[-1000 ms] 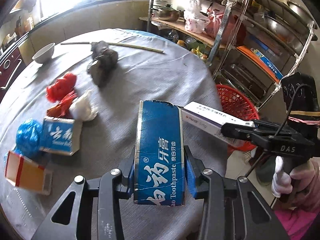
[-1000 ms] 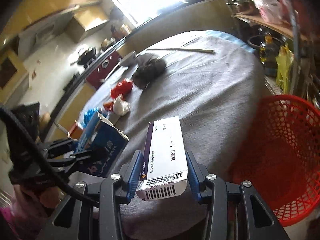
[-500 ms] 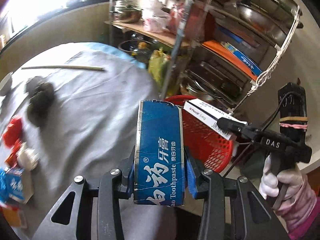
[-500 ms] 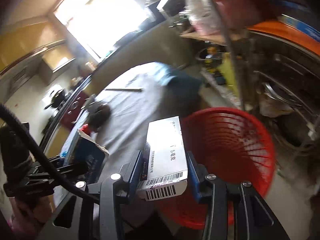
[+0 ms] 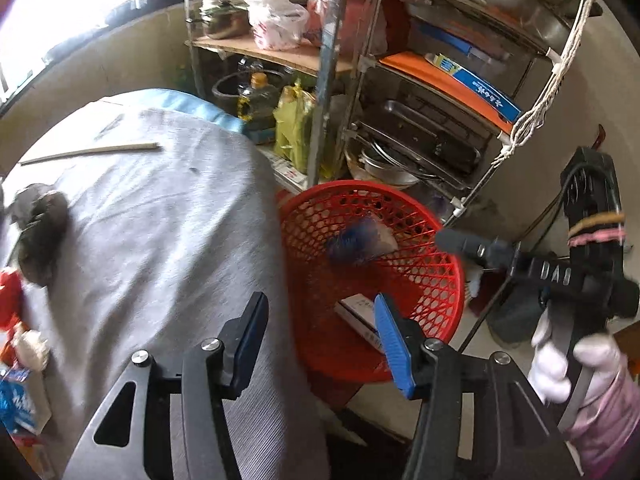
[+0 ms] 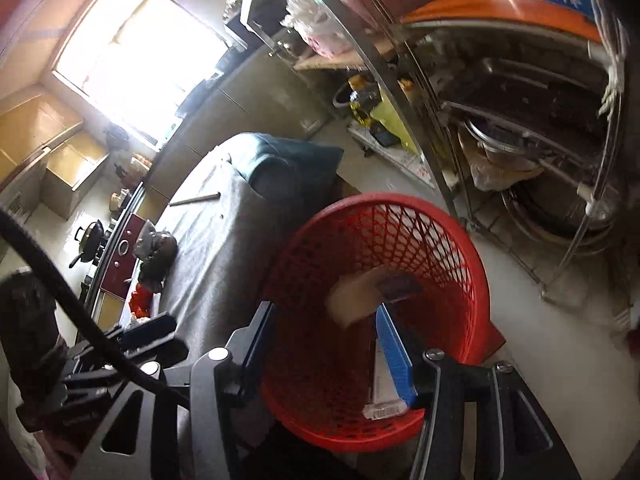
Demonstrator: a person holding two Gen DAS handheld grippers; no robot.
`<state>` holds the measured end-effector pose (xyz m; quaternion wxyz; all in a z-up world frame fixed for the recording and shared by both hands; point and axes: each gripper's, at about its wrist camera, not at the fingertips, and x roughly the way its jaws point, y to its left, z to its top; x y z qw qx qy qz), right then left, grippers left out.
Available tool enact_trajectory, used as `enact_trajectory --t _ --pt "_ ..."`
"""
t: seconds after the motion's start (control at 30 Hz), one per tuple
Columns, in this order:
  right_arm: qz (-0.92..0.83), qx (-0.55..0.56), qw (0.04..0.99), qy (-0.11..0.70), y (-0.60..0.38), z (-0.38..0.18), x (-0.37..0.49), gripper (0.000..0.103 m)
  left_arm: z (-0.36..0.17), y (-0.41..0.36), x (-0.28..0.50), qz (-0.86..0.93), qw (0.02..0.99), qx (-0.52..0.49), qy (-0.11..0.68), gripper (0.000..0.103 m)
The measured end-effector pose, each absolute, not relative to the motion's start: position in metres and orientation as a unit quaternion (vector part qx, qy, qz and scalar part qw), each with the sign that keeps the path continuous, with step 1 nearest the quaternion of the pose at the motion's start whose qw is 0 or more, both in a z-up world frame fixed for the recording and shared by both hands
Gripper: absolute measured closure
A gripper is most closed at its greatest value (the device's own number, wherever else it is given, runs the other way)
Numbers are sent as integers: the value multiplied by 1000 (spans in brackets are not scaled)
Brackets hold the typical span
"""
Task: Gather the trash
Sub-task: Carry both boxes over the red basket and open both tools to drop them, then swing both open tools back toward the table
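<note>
A red mesh basket (image 5: 424, 276) stands on the floor beside the table. My left gripper (image 5: 320, 300) hangs above its near rim with its jaws opening and nothing between them. The blue toothpaste box (image 5: 354, 240) is a blur tumbling inside the basket. The white barcode box (image 5: 358, 314) lies on the basket's bottom. My right gripper (image 6: 324, 310) is over the same basket (image 6: 400, 232), jaws opening and empty. Below it I see the white box (image 6: 382, 392) and a blurred falling carton (image 6: 356, 296). A white-gloved hand (image 5: 560, 352) holds the right tool.
The round table under a grey cloth (image 5: 160, 240) carries a dark crumpled bag (image 5: 40, 236), a red wrapper (image 5: 10, 300), a white wad (image 5: 30, 346), a blue carton (image 5: 16, 404) and a stick (image 5: 92, 152). A metal rack (image 5: 400, 120) of pans stands behind the basket.
Both grippers swung from over the table to above the red basket. Each let go of its box, and both boxes dropped into the basket.
</note>
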<state>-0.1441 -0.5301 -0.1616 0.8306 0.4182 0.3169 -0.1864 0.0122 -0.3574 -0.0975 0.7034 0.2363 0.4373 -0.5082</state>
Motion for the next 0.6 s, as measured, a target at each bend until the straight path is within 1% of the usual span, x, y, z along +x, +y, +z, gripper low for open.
enact_trajectory --t 0.07,0.23,0.33,0.47,0.6 --pt "-185 408 838 310 -528 -154 -142 47 -94 -337 11 -500 714 230 433 42" --pt "-159 366 864 306 -506 -130 -118 47 -88 -272 8 -462 744 218 430 42" --pt "-126 342 877 314 -485 -118 -93 47 -78 -224 9 -429 775 202 418 42" --pt "-71 317 886 332 -448 -108 -52 46 -64 -154 19 -362 827 179 392 36" --pt "1 280 892 354 -392 -97 -5 46 -54 -91 46 -288 868 152 376 34"
